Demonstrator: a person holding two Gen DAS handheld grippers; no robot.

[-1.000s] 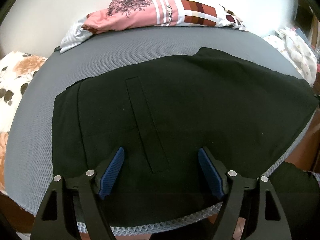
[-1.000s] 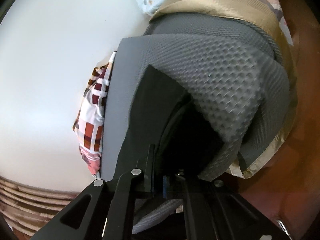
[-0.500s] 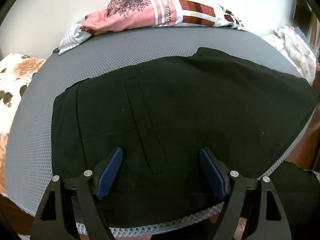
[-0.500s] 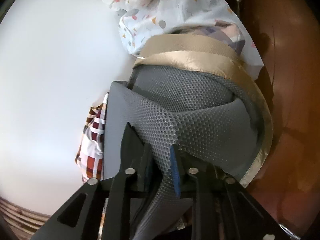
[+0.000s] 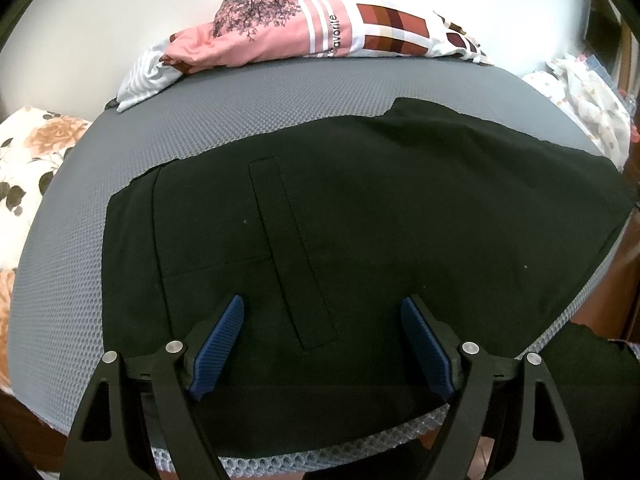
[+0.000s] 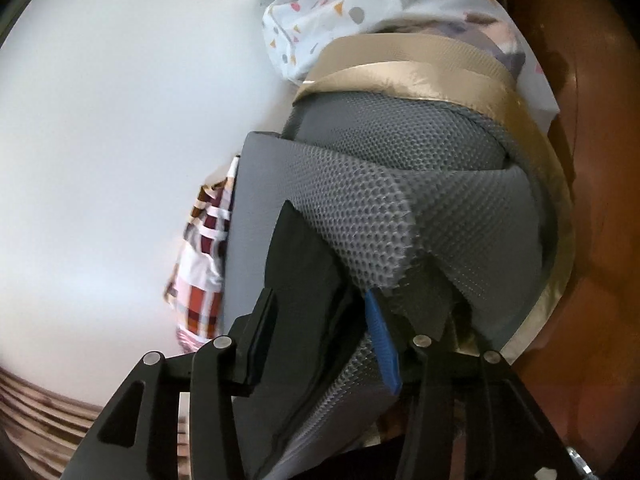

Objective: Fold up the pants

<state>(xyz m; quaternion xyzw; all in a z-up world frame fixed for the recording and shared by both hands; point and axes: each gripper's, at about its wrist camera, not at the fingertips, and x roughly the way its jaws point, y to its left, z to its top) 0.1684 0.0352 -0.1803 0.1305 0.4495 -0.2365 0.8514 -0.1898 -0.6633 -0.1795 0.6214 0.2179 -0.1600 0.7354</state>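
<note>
Left claw (image 5: 322,340) hangs spread wide above the near part of the black pants (image 5: 360,232), blue ribbed pads (image 5: 218,346) well apart, nothing pinched between them; whether the tips touch the cloth cannot be told. Black pants lie flat and spread on the grey mesh-covered mattress (image 5: 248,120), waistband end toward the left of the left-wrist view, a long stitched pocket welt running down toward the claw, the far end reaching the mattress's right edge. Behind the pants, against the white wall (image 5: 100,20), sits a bundle of pink, white and maroon checked fabric (image 5: 304,28). Floral-print cloth (image 5: 32,152) shows at the far left, white speckled cloth (image 5: 592,100) at the far right. Right claw (image 6: 320,328) is released, jaws partly apart and just been opening; a fold of the grey mesh cover (image 6: 360,224) and a dark flap of pants (image 6: 304,256) sit in the gap, and the pads do not appear to press on them. Blue pad (image 6: 382,344) visible on the right finger only. Beyond the mesh: a tan satin band (image 6: 420,64), white confetti-print fabric (image 6: 340,4), brown wooden furniture (image 6: 592,160).
</note>
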